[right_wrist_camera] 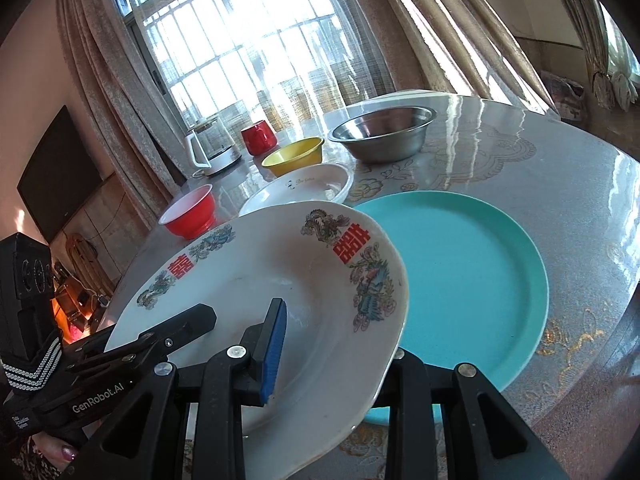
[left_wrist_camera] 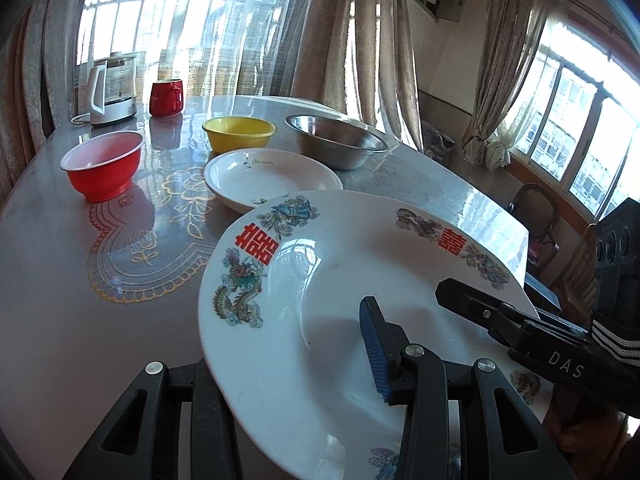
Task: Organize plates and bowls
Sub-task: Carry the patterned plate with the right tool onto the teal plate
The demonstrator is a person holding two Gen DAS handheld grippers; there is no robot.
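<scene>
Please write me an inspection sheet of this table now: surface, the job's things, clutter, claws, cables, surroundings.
Surface: round glossy table with lace pattern.
Job's things: dragon plate lifted and tilted; teal plate partly under it; small white plate; red bowl, yellow bowl, steel bowl apart.
Clutter: kettle, red mug.
Claws: left claw and right claw each grip the dragon plate's rim.
Cables: kettle cord.
Surroundings: curtains, windows, TV.

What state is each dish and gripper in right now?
Dragon plate: lifted, tilted, gripped on both rims.
Left gripper: shut on the plate.
Right gripper: shut on the plate.
Teal plate: flat, empty.
Steel bowl: upright, empty.
Red bowl: upright.
</scene>
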